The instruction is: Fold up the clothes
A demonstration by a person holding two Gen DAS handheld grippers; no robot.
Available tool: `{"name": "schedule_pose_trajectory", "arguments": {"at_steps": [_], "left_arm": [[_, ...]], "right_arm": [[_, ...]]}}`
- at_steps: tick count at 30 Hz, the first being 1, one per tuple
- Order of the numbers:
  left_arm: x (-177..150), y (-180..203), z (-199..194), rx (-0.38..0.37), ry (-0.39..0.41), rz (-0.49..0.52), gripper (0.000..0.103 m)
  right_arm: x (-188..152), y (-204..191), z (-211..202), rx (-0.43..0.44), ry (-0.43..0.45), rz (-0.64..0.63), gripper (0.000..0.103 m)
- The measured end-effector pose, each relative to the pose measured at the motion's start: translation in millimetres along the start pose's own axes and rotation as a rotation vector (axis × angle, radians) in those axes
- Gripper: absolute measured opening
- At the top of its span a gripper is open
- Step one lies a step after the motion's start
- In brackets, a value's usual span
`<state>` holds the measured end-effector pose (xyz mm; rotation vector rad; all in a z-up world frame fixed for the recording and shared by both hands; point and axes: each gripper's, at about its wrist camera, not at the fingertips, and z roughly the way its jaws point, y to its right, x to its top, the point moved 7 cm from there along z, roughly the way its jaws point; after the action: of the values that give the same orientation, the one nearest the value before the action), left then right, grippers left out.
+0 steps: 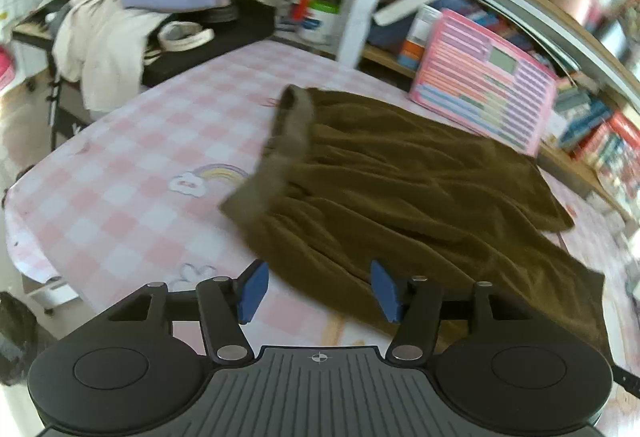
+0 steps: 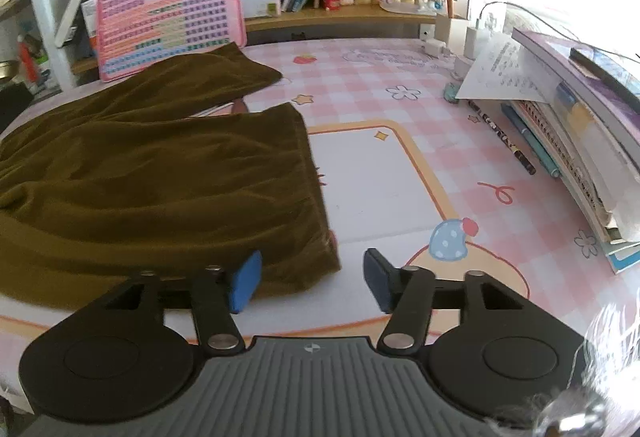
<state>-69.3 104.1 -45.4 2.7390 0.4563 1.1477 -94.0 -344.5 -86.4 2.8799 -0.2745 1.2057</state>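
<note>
The shorts (image 2: 152,173) are olive-brown, soft and creased. They lie flat on the pink checked cloth (image 2: 400,109), waistband to the left, both legs pointing right, hems slightly apart.

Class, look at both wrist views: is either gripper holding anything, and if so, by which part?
Nothing is held. The left gripper and right gripper both stand open above the brown garment, with no cloth pinched between their pads.

A table (image 2: 400,173) under a pink checked cartoon cloth carries brown shorts (image 2: 160,173) spread flat toward its left side; a pink keyboard toy (image 2: 172,13) leans at the back edge; stacked books (image 2: 580,125), pens and chargers crowd the right edge.
</note>
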Motion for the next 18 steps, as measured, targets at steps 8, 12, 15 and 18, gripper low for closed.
{"name": "schedule_pose_trajectory", "arguments": {"at_steps": [8,12,15,18], "left_arm": [[-18.8,31.3,3.1,-0.048,-0.053,0.096,0.072],[-24.5,39.9,8.6,-0.067,-0.087,0.148,0.074],[-26.9,41.2,10.2,-0.102,-0.106,0.180,0.075],[-27.0,37.7,10.7,-0.122,-0.124,0.206,0.075]], "right_arm": [[-18.4,-13.7,-15.3,-0.021,-0.029,-0.012,0.085],[-26.7,-24.3,-20.8,-0.035,-0.039,0.006,0.089],[-28.8,-40.2,-24.9,-0.043,-0.039,0.002,0.089],[-26.7,-58.0,-31.4,-0.054,-0.025,-0.008,0.090]]}}
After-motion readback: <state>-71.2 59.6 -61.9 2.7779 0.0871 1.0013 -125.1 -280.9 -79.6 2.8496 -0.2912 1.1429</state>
